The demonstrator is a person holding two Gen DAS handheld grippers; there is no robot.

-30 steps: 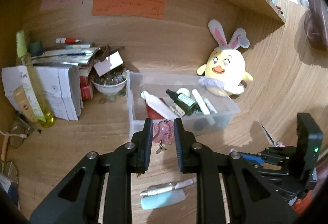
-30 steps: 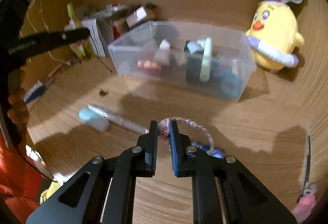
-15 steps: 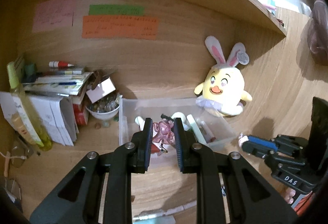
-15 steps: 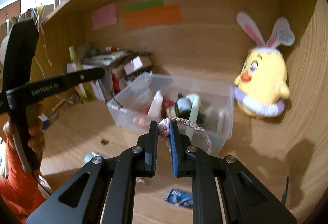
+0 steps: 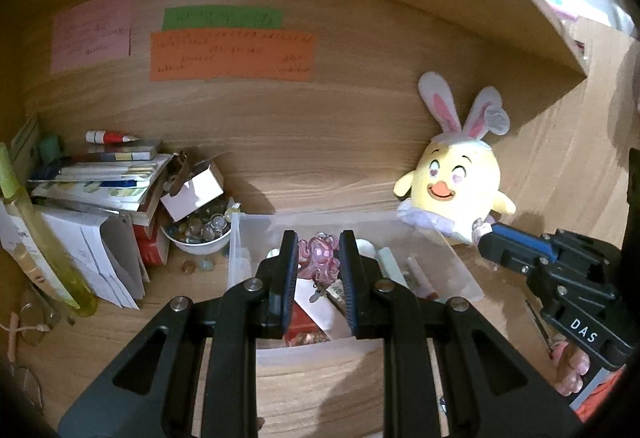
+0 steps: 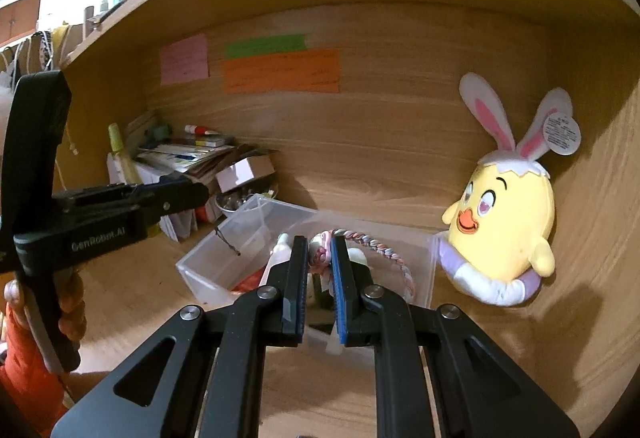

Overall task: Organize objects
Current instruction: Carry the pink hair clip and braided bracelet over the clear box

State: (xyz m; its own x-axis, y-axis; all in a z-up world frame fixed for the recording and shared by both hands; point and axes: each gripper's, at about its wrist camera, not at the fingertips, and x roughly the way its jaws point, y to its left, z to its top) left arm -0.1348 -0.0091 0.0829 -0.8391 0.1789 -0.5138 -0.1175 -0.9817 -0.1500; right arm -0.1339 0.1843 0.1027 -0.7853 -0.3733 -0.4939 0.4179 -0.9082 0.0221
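The left gripper (image 5: 318, 266) is clamped on a pink charm (image 5: 319, 258), which now hangs over the clear bin (image 5: 460, 270); a second ago the charm sat low in front of the bin's near wall, just off the bench (image 5: 320, 390). The right gripper (image 6: 319, 258) is pinched narrow on the knot of a braided band (image 6: 394, 258), whose loop curves out to the right over the bin (image 6: 208, 262). A second ago that band was down by the bench with a pen and a blue card near it; both grippers have since risen and moved forward, so the pen and card have dropped out of view.

That puts both carried things above the bin's opening, so my judgement is that the transport step is nearly done and release comes next. The bin already holds tubes, a bottle and a red packet (image 5: 306, 326), so the drops land on clutter. The band's loop reaches toward the far right wall and could drape over the rim.

Beyond the bin, the plush chick (image 6: 504, 222) leans against the back wall, touching the bin's right corner. A bowl of marbles (image 5: 198, 232) and stacked books (image 5: 104, 177) sit to the left.
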